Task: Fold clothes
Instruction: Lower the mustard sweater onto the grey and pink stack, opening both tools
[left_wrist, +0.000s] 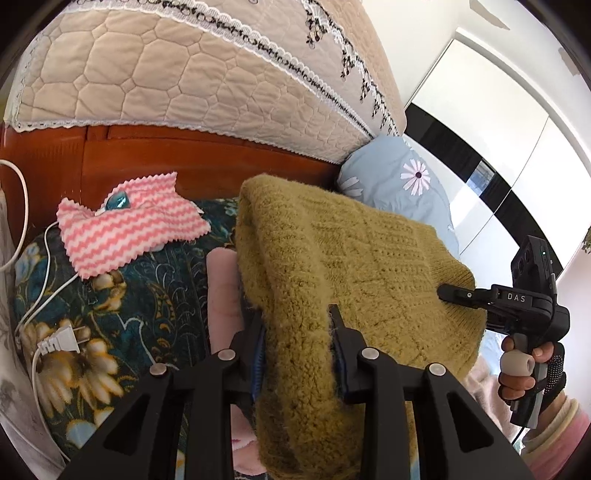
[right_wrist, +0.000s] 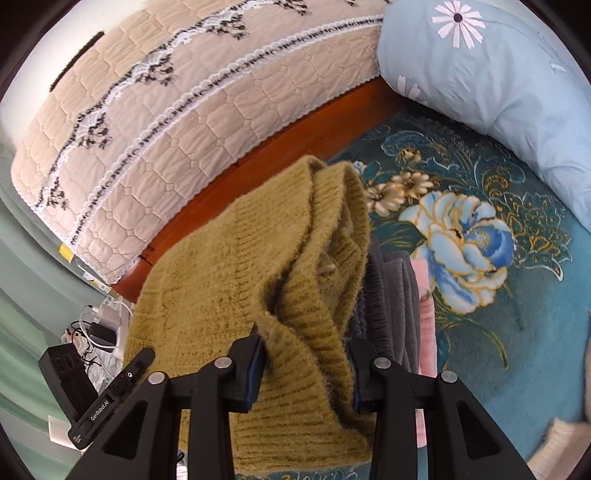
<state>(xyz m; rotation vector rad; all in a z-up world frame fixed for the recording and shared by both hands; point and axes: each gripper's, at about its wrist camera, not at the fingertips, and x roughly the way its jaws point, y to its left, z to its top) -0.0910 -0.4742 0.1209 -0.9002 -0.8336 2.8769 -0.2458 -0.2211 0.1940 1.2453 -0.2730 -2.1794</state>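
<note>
An olive-green knitted sweater (left_wrist: 369, 251) hangs bunched between my two grippers, above the bed. My left gripper (left_wrist: 295, 321) is shut on one fuzzy folded edge of it, the knit pressed between the blue pads. My right gripper (right_wrist: 304, 339) is shut on the ribbed edge of the sweater (right_wrist: 221, 277). In the left wrist view the right gripper (left_wrist: 450, 293) reaches in from the right, held by a person's hand (left_wrist: 524, 369). Beneath the sweater lie folded clothes: a grey garment (right_wrist: 391, 302) and a pink one (right_wrist: 424, 295), the pink one (left_wrist: 221, 280) partly hidden.
The teal floral bedspread (right_wrist: 480, 332) covers the bed. A pink-and-white zigzag pouch (left_wrist: 122, 229) with a white cable and plug (left_wrist: 62, 339) lies at left. A light-blue daisy pillow (right_wrist: 498, 92) leans against the quilted beige headboard cover (right_wrist: 166, 129) and wooden frame (left_wrist: 184, 155).
</note>
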